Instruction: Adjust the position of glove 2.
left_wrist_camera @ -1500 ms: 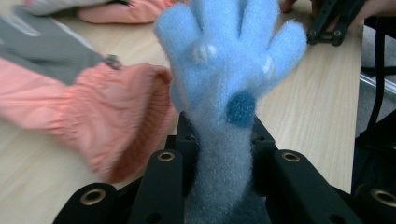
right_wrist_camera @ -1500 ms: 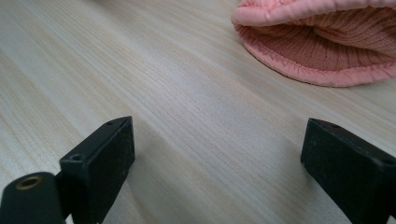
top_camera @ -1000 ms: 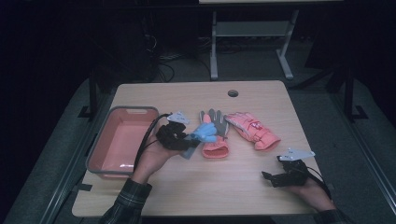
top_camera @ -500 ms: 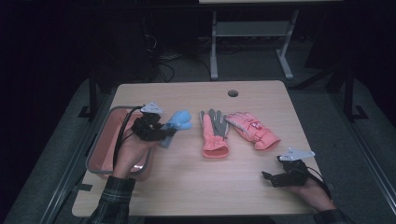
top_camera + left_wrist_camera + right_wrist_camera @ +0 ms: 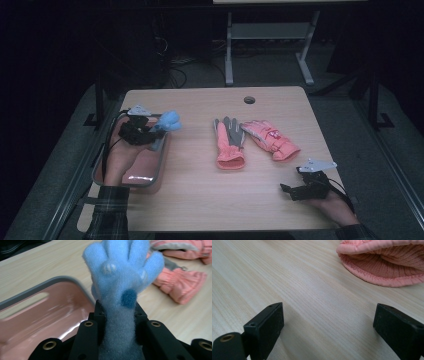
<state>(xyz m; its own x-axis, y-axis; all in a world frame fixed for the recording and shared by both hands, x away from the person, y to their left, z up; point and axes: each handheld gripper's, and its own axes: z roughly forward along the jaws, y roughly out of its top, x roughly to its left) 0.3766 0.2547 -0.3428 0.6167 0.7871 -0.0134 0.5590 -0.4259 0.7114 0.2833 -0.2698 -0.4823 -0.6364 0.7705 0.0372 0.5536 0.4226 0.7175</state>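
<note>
A fuzzy light blue glove (image 5: 169, 121) (image 5: 122, 282) is clamped by its cuff in my left gripper (image 5: 150, 131) (image 5: 120, 325), which hangs over the pink tray (image 5: 142, 170) (image 5: 50, 312) at the table's left edge. The glove's fingers stick out past the jaws, above the tray's right rim. Two salmon-pink winter gloves lie mid-table: one palm up with a grey palm (image 5: 230, 142), the other beside it on the right (image 5: 272, 140). Down at the front right my right gripper (image 5: 287, 189) (image 5: 327, 327) rests on the table, jaws wide apart with only bare wood between them, facing a pink glove cuff (image 5: 384, 267).
The wooden table (image 5: 200, 200) has a round cable hole (image 5: 250, 99) near its far edge. The tray holds nothing else that I can see. Dark floor and a metal stand (image 5: 270, 45) lie beyond the table.
My left gripper has carried the blue glove leftward, from beside the pink gloves to above the tray. The right gripper has stayed put.
</note>
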